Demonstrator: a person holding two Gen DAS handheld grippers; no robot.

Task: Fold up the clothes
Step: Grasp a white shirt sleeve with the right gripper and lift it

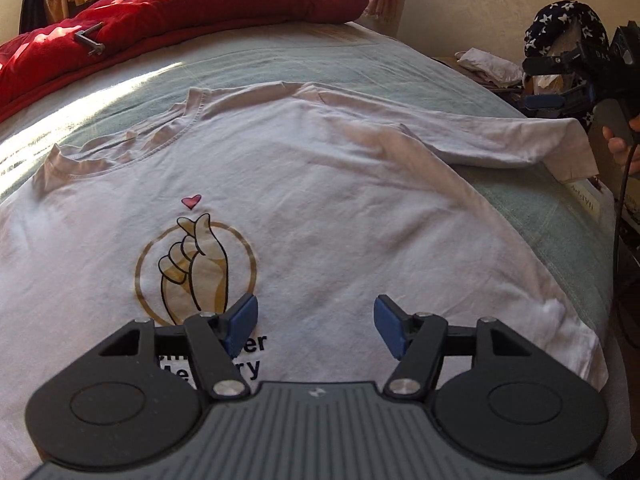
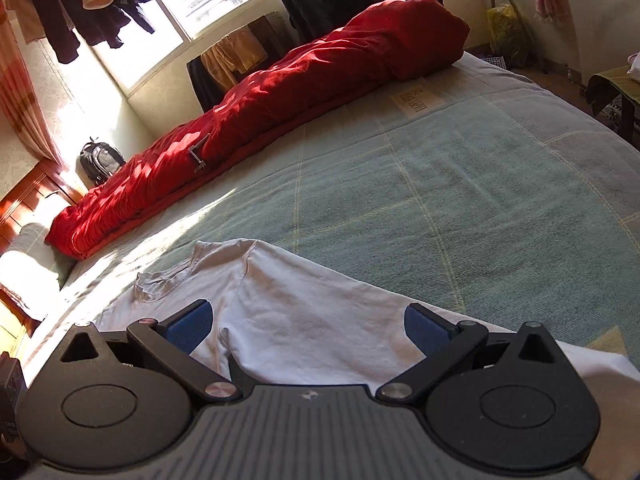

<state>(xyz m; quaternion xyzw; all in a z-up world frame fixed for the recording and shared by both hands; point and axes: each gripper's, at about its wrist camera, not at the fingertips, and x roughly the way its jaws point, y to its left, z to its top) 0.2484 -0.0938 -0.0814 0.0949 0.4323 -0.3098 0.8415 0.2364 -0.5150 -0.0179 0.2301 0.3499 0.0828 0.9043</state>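
Your white T-shirt [image 1: 320,200] lies spread flat, print side up, across the green bed cover [image 1: 400,68], its collar toward the far edge where the red duvet [image 1: 180,4] is bunched, and one sleeve reaching out to the bed's right edge.

What could go wrong: that sleeve's cuff sits right at the edge (part of it seems to hang over), so a careless pull could drag the shirt toward the floor. The fabric is thin and already rippled near the collar; pinching only the top layer would lift the front away from the back and leave a lopsided crease. A grip set unevenly on the two sides would skew any fold line across the printed heart-and-hand logo.

Your left gripper [image 1: 316,322] hovers low over the shirt's lower middle, just right of the logo, pointing toward the collar, its blue fingers spread wide and holding nothing. Your right gripper [image 2: 308,326] hangs over the sleeve and shoulder area near the right edge, angled toward the far-left corner, fingers likewise wide apart with cloth beneath them but none between.
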